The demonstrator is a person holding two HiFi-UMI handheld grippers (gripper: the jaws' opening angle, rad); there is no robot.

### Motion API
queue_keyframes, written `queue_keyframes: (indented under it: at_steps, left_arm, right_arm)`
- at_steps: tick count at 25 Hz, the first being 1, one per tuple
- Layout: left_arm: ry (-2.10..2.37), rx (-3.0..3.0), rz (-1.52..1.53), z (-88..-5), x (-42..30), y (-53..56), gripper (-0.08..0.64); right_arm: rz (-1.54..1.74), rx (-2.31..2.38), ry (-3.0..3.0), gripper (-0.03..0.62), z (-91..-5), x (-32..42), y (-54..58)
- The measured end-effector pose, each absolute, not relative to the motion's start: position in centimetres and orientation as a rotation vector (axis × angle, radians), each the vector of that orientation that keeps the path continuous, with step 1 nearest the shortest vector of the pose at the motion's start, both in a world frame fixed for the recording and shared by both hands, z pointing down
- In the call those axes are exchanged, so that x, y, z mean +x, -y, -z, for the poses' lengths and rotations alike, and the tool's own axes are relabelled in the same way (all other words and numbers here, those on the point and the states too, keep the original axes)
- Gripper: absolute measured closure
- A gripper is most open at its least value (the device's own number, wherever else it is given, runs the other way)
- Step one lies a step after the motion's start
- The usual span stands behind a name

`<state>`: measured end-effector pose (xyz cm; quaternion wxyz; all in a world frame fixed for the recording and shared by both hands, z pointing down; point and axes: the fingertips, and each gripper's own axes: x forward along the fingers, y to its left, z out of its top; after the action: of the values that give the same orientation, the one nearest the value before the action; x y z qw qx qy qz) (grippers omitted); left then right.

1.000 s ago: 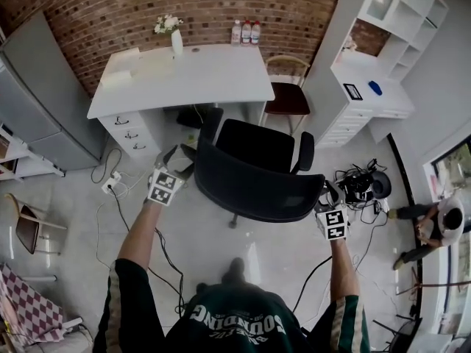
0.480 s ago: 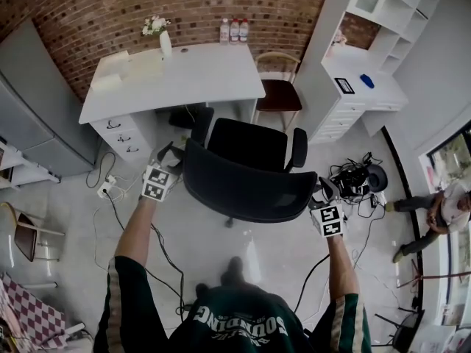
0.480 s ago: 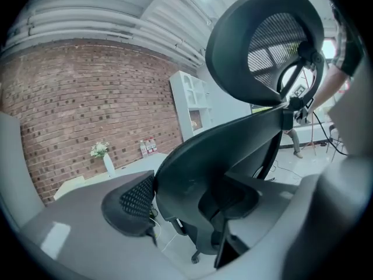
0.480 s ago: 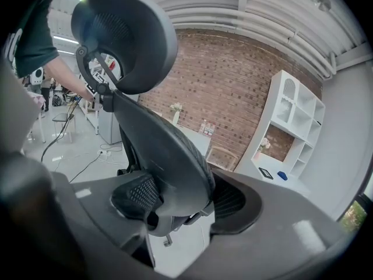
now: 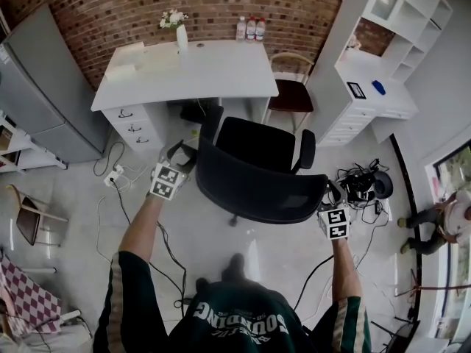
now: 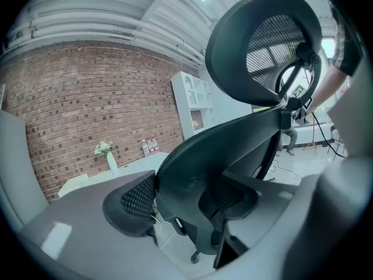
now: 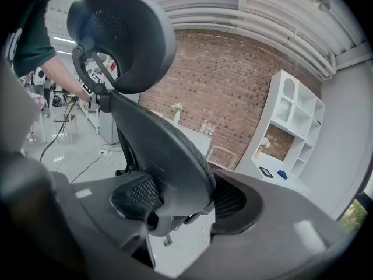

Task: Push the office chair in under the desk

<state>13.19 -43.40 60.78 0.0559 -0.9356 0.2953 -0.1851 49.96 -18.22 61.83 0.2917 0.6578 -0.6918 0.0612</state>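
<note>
Your left gripper (image 5: 179, 160) clamps the left edge of the office chair (image 5: 254, 145) backrest (image 5: 257, 186); your right gripper (image 5: 330, 195) clamps its right edge. Both sets of jaws are closed on the backrest rim, one pad on each face. Gripping both edges lets you steer the castors and stop the seat from swivelling. The chair stands just in front of the desk (image 5: 213, 72), facing the kneehole, its seat not yet underneath. Push evenly with both arms.

Black chair (image 5: 257, 186); white desk (image 5: 213, 68) (red-brick wall (image 5: 110, 13))
</note>
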Motion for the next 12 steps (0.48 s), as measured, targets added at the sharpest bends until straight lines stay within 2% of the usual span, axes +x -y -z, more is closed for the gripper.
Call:
queue_keyframes:
  at_steps: [12]
  left_arm:
    - [-0.92,-2.847,0.555,-60.7,8.3,38.0,0.265]
  right_arm:
    - [-0.17,1.751,1.844,0.337,-61.9,46.4,14.7]
